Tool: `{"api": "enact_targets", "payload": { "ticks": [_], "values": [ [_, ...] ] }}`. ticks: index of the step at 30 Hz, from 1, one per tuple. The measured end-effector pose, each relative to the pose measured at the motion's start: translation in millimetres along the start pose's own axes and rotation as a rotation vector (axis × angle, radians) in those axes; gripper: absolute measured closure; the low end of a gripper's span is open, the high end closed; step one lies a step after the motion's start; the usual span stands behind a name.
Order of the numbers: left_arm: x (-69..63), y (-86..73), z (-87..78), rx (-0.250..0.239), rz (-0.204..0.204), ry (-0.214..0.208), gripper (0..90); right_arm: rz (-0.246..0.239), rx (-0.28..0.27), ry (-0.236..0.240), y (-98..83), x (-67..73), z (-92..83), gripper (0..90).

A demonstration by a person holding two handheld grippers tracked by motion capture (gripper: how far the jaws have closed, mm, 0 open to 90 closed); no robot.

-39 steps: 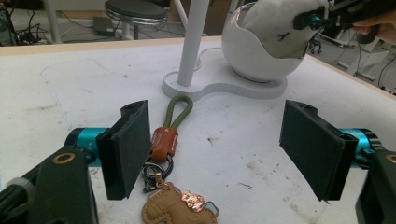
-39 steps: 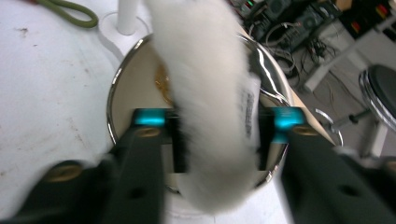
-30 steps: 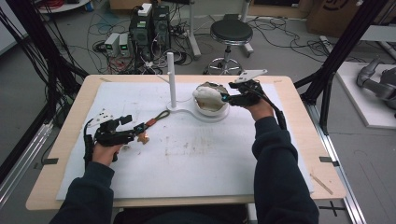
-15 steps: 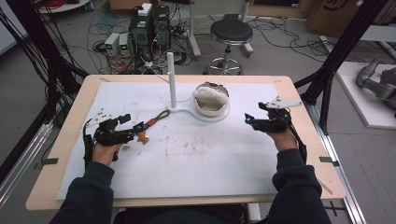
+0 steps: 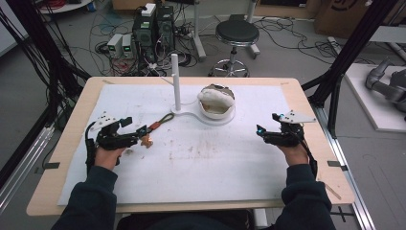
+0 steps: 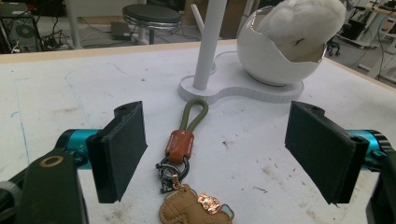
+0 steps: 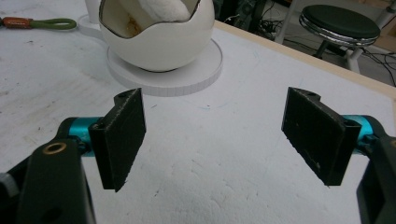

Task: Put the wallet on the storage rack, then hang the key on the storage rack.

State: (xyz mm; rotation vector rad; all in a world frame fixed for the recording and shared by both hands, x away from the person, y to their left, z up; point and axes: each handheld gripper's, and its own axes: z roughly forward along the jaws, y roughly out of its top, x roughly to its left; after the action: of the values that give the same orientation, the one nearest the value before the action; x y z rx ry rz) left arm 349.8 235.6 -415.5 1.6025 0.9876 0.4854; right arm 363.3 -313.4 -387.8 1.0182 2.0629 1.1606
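Note:
A keychain [image 5: 154,127] with a green loop, a brown leather tab [image 6: 180,143] and a brown charm lies flat on the white mat. My left gripper [image 5: 139,128] is open; its jaws have just been opening, and the keychain lies between them [image 6: 219,140] untouched. A white stand has an upright post [image 5: 175,81] and an egg-shaped bowl [image 5: 218,112] holding a white soft thing [image 5: 215,97]. My right gripper [image 5: 266,123] is open near the table's right side. Its jaws have just been opening, with nothing between them [image 7: 215,135]. The bowl [image 7: 159,44] is ahead of it.
The white mat [image 5: 215,167] covers most of the wooden table [image 5: 306,100]. Beyond the far edge, a round stool [image 5: 237,33] and electronics boxes [image 5: 153,28] with cables stand on the floor. Black frame poles [image 5: 344,57] rise at both sides.
My right hand has moved away from the egg bowl, to the right and nearer the front, and its jaws stand wider. The left hand has stayed by the keychain.

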Motion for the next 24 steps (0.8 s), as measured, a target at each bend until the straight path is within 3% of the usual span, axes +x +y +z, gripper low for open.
{"api": "enact_targets", "payload": {
  "ticks": [8, 15, 17, 21, 24],
  "values": [
    [1.1, -0.6, 2.1, 0.017, 0.013, 0.015, 20.4, 0.024, 0.017, -0.005, -5.8, 2.4, 5.0, 22.8],
    [-0.7, -2.0, 4.9, 0.045, 0.022, 0.026, 20.4, 0.014, 0.011, 0.0, -6.8, 4.4, 3.4, 24.0],
    [-0.4, -2.8, 6.6, 0.058, 0.027, 0.039, 20.4, 0.017, 0.006, 0.0, -7.7, 3.2, 2.9, 24.3],
    [0.2, -3.1, 16.3, 0.12, 0.034, 0.11, 21.6, 0.015, 0.012, 0.003, -10.8, 3.1, 1.5, 24.9],
    [-0.4, -4.7, 29.2, 0.184, 0.037, 0.151, 34.6, 0.014, 0.018, 0.004, -13.8, 2.9, 0.9, 25.1]
  ]
}}
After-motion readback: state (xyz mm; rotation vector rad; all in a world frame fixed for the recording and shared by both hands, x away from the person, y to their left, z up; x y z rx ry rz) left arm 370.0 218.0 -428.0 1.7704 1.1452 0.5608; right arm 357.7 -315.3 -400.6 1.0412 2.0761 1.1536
